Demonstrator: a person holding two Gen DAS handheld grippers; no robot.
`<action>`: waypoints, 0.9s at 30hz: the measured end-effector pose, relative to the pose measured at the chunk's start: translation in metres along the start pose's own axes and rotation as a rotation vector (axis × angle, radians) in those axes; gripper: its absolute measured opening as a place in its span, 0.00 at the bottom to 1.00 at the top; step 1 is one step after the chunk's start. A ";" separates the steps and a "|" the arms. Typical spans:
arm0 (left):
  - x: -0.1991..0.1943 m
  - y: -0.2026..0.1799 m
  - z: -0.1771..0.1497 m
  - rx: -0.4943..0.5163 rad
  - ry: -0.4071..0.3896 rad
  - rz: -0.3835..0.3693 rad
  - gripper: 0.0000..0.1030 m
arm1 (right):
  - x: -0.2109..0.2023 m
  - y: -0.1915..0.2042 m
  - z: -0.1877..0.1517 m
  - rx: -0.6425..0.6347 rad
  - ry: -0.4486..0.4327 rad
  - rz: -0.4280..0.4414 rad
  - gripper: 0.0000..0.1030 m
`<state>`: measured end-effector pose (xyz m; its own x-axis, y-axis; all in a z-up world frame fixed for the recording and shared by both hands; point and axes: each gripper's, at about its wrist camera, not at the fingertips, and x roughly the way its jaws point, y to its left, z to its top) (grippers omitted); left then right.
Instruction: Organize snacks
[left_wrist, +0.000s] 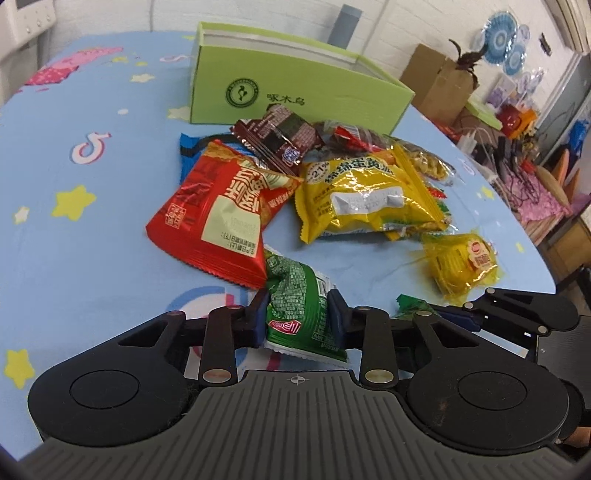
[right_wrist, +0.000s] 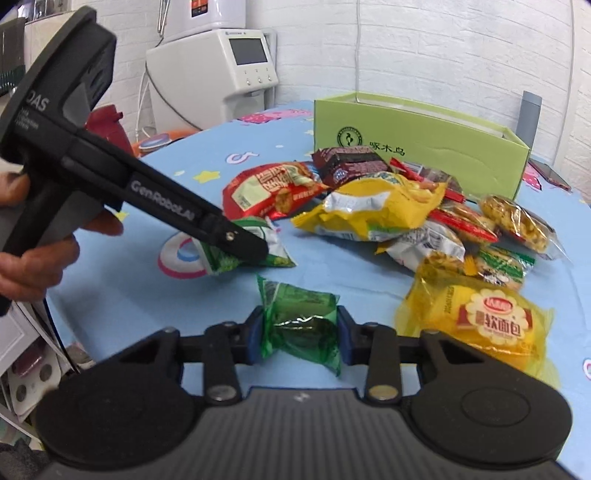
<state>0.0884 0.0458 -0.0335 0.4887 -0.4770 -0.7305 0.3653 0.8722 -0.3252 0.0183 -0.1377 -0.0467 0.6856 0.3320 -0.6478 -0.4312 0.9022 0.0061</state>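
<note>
A pile of snacks lies on the blue tablecloth (left_wrist: 92, 240) in front of an open light-green box (left_wrist: 295, 85). My left gripper (left_wrist: 297, 302) is shut on a green printed packet (left_wrist: 291, 284) at the pile's near edge, beside a red packet (left_wrist: 221, 214). In the right wrist view that left gripper (right_wrist: 247, 247) pins the same green packet (right_wrist: 277, 254) to the cloth. My right gripper (right_wrist: 300, 317) is shut on a small snack in a clear green wrapper (right_wrist: 306, 332), left of a yellow soft-bread pack (right_wrist: 476, 317).
A big yellow bag (left_wrist: 369, 195), a brown packet (left_wrist: 284, 136) and several smaller packs crowd the space before the box. The table's rounded edge (left_wrist: 546, 266) falls away on the right. A white machine (right_wrist: 229, 74) stands behind the table. A person's hand (right_wrist: 33, 258) holds the left gripper's handle.
</note>
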 end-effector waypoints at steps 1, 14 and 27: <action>-0.003 0.001 0.000 -0.012 0.002 -0.012 0.13 | -0.003 -0.002 0.000 0.017 0.003 0.014 0.36; -0.037 -0.001 0.105 0.027 -0.199 -0.075 0.05 | -0.010 -0.060 0.106 -0.006 -0.171 -0.018 0.37; 0.015 0.022 0.188 0.041 -0.218 -0.083 0.12 | 0.063 -0.142 0.180 0.072 -0.182 -0.130 0.37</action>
<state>0.2524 0.0369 0.0608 0.6137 -0.5632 -0.5533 0.4415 0.8258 -0.3508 0.2287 -0.1957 0.0492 0.8297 0.2504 -0.4989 -0.2943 0.9557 -0.0098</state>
